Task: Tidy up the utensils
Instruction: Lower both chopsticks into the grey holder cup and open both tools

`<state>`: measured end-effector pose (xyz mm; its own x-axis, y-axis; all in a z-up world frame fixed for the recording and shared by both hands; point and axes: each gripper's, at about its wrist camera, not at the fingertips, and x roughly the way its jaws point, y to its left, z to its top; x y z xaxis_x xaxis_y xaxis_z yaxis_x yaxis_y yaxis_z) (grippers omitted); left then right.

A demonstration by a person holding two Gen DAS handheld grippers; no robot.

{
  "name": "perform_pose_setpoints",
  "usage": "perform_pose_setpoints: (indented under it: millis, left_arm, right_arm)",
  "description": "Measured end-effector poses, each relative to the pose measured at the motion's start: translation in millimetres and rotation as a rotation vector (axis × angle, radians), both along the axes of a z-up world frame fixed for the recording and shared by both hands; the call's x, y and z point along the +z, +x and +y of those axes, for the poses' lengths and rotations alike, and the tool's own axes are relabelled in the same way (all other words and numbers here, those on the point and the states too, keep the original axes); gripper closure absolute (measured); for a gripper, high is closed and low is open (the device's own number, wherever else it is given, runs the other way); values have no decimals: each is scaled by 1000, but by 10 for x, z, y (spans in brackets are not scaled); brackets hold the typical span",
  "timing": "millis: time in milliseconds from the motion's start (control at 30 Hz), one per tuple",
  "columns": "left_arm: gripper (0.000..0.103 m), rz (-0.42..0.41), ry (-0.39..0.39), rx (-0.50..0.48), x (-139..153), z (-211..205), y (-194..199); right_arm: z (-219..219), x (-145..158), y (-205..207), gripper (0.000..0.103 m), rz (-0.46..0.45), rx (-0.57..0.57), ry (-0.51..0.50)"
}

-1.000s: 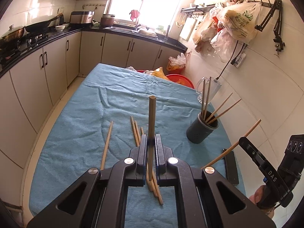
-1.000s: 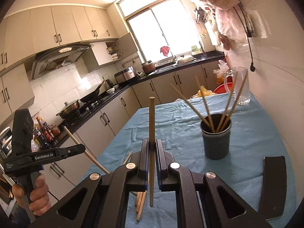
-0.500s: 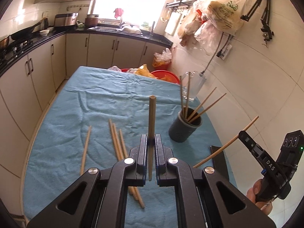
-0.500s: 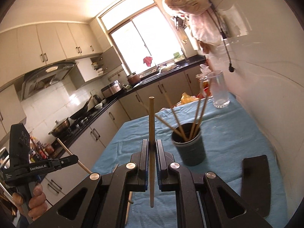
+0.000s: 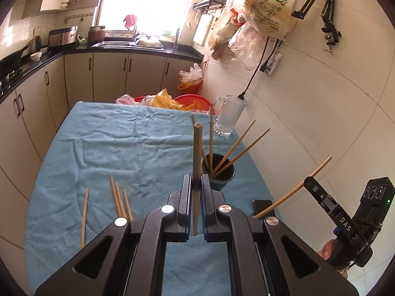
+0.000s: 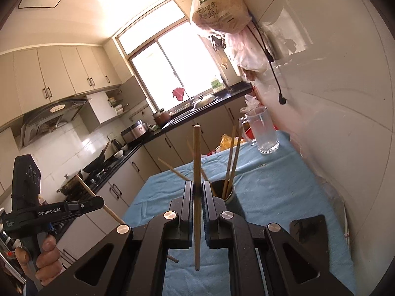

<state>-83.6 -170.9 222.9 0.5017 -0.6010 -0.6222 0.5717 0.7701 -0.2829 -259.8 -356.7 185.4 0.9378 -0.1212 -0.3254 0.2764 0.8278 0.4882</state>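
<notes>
While both grippers' fingers stay clamped on upright chopsticks, the left gripper point(image 5: 196, 187) sits nearer, its chopstick point(image 5: 197, 153) just short of the holder point(image 5: 219, 172) near the desk's right edge.

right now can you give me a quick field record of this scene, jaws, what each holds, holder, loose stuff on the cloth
left gripper: jaws shut on a chopstick, held upright
right gripper: jaws shut on another chopstick, also upright
holder: dark cup on the blue cloth, four chopsticks leaning inside
loose chopsticks: four lying flat on the cloth, left of the holder
glass mug: far side by the wall, looks empty
black flat object: on the cloth near the wall
</notes>
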Motion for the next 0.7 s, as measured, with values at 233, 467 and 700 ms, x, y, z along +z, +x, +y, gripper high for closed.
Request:
perform_pose_setpoints:
  millis: [233, 467, 700]
  left_arm:
    - [97, -43, -19, -19, 290, -234, 97]
    - [97, -79, -49, -21, 539, -509, 274]
    - [97, -54, -62, -11, 498, -820, 643]
  right_arm:
    - [-191, 205, 69, 96, -18, -21, -16]
    - [-405, 500, 220, 96, -58, -71, -53]
    - [-672, 581, 515, 96, -63, -110, -40]
